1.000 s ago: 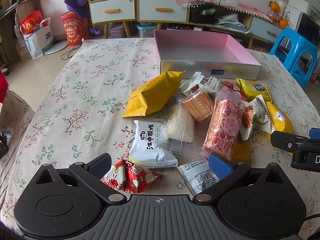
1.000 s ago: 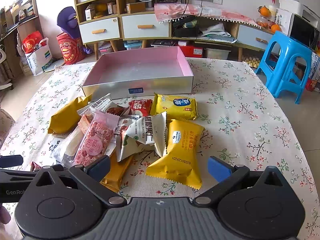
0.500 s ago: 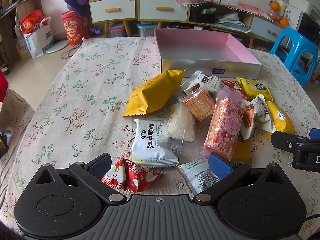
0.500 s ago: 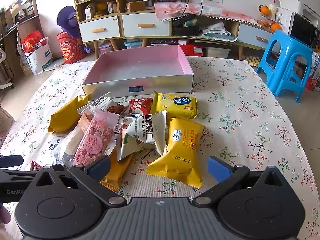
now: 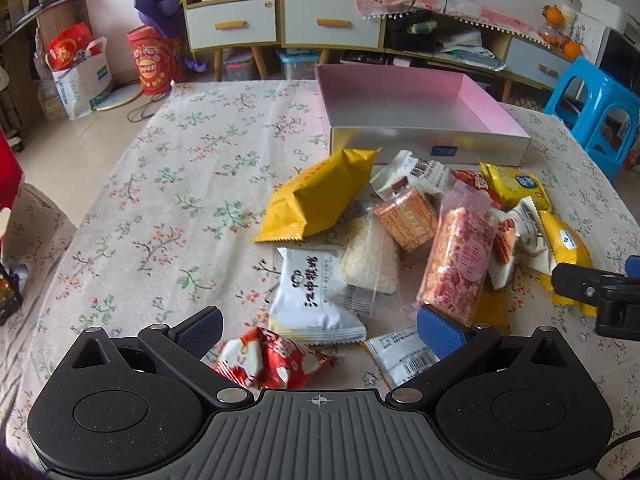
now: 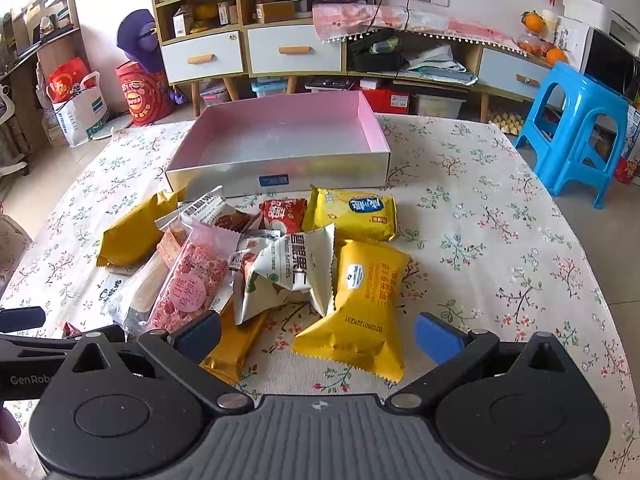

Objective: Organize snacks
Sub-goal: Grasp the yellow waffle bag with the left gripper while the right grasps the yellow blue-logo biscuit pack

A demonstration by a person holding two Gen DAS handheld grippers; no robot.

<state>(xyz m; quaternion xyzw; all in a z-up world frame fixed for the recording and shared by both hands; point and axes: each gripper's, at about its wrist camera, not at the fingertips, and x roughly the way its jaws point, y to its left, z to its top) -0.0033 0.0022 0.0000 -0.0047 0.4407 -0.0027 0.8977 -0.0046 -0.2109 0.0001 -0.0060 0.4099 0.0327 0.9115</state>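
Crinkly snack packets (image 6: 280, 264) lie heaped on the worktop before the empty pink box (image 6: 280, 136), both tools (image 5: 318, 326) (image 6: 318, 334) spread apart and seemingly empty, so overlapping wrappers could slip or drag neighbours when pinched.

A worktop (image 6: 500, 208) under a flowered cloth carries a heap of wrapped snacks. The right tool (image 6: 318, 338) hangs low over the near edge, its blue-padded fingers (image 6: 438, 338) spread wide with nothing between them. Just ahead lies a yellow packet (image 6: 360, 312), beside a white packet (image 6: 292, 276) and a pink bar (image 6: 188, 292). Behind the heap sits a shallow box (image 6: 280, 176), pink inside. The left tool (image 6: 24, 344) pokes in at the left edge.
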